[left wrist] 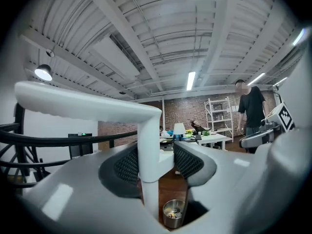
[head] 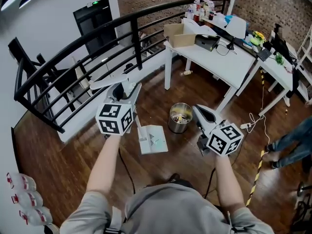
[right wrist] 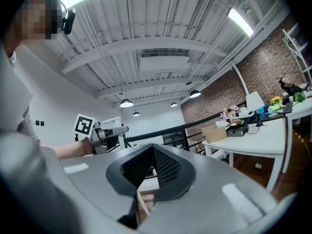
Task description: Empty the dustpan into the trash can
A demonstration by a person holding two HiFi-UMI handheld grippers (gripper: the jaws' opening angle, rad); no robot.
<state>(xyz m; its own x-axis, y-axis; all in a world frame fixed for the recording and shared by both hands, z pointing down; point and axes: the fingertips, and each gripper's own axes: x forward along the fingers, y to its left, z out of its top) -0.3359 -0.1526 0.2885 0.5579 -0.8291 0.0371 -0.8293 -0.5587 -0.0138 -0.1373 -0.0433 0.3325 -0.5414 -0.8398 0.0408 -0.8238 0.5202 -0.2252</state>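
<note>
Left tongs (left wrist: 157, 164) are clamped on the white upright handle (left wrist: 148, 145) of the dustpan (head: 154, 139), while my right tongs (right wrist: 153, 165) have their jaws drawn together on nothing I can name. From the pan, at the foot of a handle running up toward 11 o'clock, the trash can (head: 180, 117) stands just beside at 1 o'clock, nearer my right hand. Pale and flat, the pan looks almost bare, and the steel can holds yellowish scraps.
</note>
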